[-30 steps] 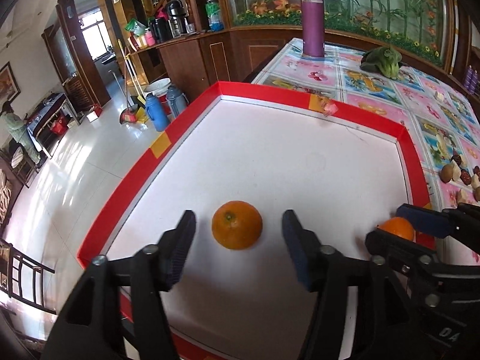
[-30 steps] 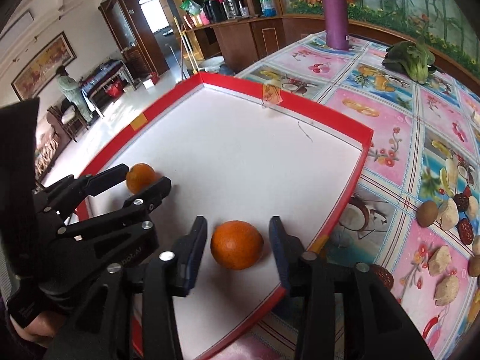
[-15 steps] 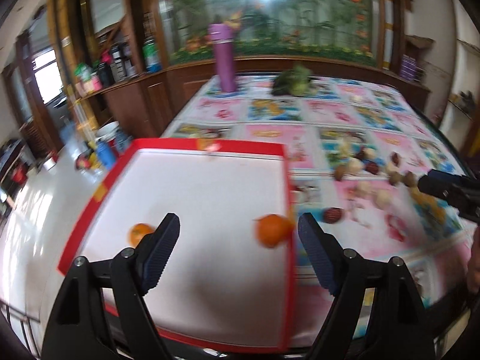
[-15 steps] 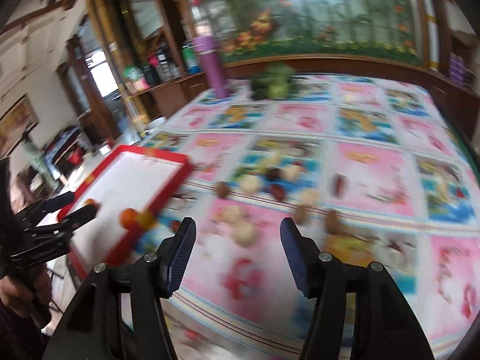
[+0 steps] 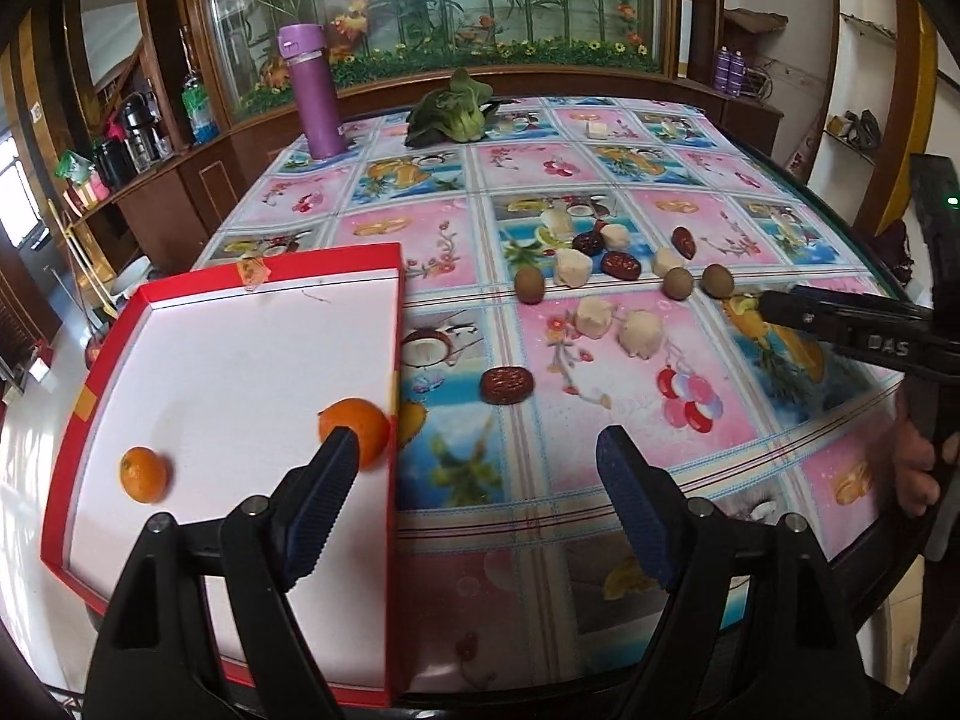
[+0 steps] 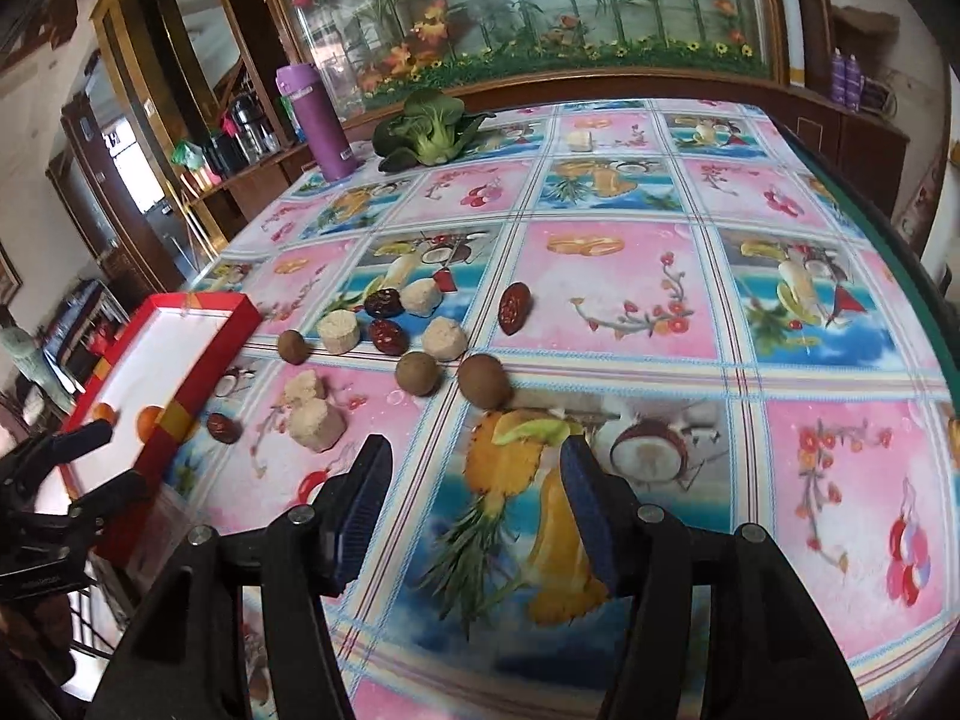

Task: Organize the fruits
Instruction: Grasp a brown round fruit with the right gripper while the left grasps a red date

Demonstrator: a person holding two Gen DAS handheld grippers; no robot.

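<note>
Both tongs have pulled back from the oranges since a second ago; each orange then sat between a pair of jaws, now neither is framed. Left tongs: jaws wide, empty, hovering over the near table edge, straddling the tray's right wall. Right tongs: jaws moderately apart, empty, above the pineapple print on the tablecloth. Tray, red rim, white floor, lies at the left near corner of the table. Two oranges inside: one close against the right wall, partly behind the left finger; the other near the left wall, well apart from the first. Right of the tray, on the cloth, loose items: brown round fruits, dark red dates, pale cream chunks, scattered between tray and table middle. One date lies alone, just right of the tray. Far side: purple flask upright at left, green leafy vegetable to its right. Hand grips the right tongs' handle at the right edge of the left view.
</note>
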